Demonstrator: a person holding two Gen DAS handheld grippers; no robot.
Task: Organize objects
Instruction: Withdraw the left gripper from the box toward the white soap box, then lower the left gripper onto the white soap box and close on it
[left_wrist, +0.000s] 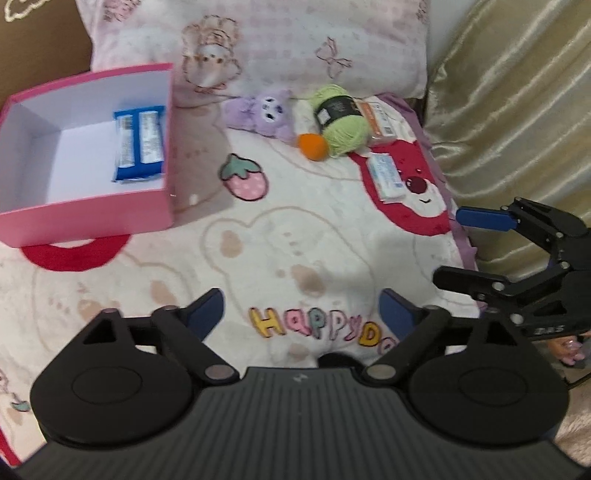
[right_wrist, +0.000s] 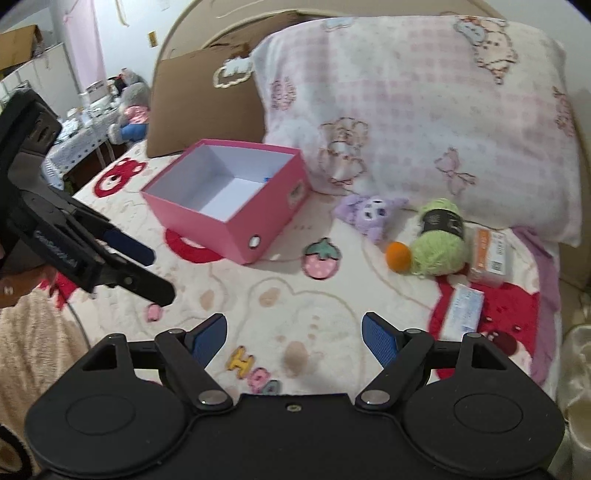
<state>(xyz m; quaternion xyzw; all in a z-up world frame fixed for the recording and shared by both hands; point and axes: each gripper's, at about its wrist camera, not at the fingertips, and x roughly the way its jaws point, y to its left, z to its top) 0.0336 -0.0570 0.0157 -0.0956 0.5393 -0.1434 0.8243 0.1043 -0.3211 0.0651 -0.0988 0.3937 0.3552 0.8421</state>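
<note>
Two black claws are hovering over a bed covered by a cartoon blanket (left_wrist: 314, 229). The left claw (left_wrist: 301, 314) and right claw (right_wrist: 293, 339) are both gaping wide with nothing between their blue pads. A pink box (left_wrist: 92, 218) is sitting on the blanket, holding a blue packet (left_wrist: 139, 142). Near the pillow (right_wrist: 424, 110) are lying a purple plush (right_wrist: 369, 216), green yarn (right_wrist: 439, 240), an orange ball (right_wrist: 398, 256) and two small packets.

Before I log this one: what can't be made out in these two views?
- Pink box contents: right wrist view, near wall hides all but a blue corner.
- Packet print: left wrist view, blurred.
- Orange carton label: too small, both views.
- Person: only fingertips, frame edge.
</note>
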